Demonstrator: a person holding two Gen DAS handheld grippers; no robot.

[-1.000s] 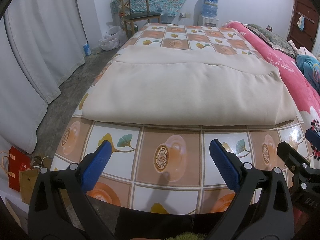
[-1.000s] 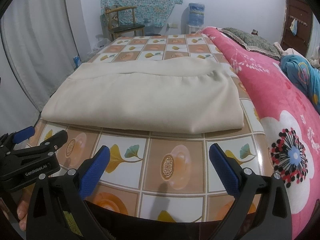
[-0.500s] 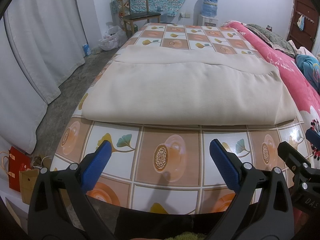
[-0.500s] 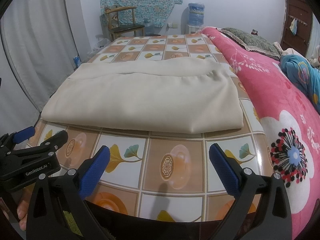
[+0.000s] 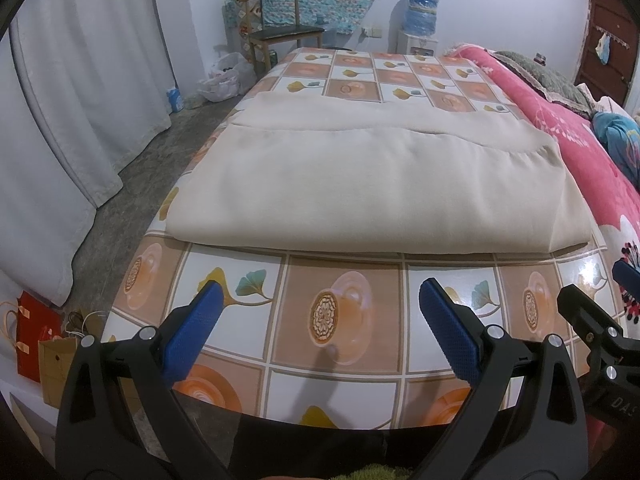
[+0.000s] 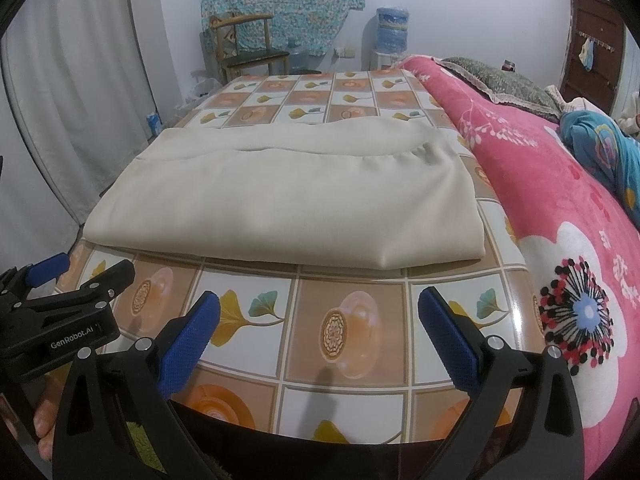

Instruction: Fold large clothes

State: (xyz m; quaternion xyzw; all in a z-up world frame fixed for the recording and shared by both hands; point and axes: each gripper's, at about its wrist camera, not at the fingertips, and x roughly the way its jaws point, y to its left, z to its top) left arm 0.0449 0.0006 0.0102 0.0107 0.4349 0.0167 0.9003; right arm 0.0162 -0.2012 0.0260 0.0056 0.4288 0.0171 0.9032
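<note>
The cloth [image 5: 360, 196] is lying folded into a wide cream rectangle across the middle of the table [image 5: 340, 320], its near fold running parallel to the near edge and its far layer showing as a step behind the top layer. Nothing is differing from a second ago: the cloth is keeping the same outline and both tools are hanging where they were. The left tool [image 5: 320, 320] is hovering over the near strip of patterned tablecloth, fingers spread wide and holding nothing, well short of the cloth. The right tool [image 6: 320, 320] is doing the same just to the right, also spread wide and empty, with the left tool's side showing at its left edge. A pink blanket [image 6: 560, 208] is lying along the table's right side, touching it. A chair [image 5: 280, 32] is standing past the far end, and curtains [image 5: 80, 100] are hanging on the left.
</note>
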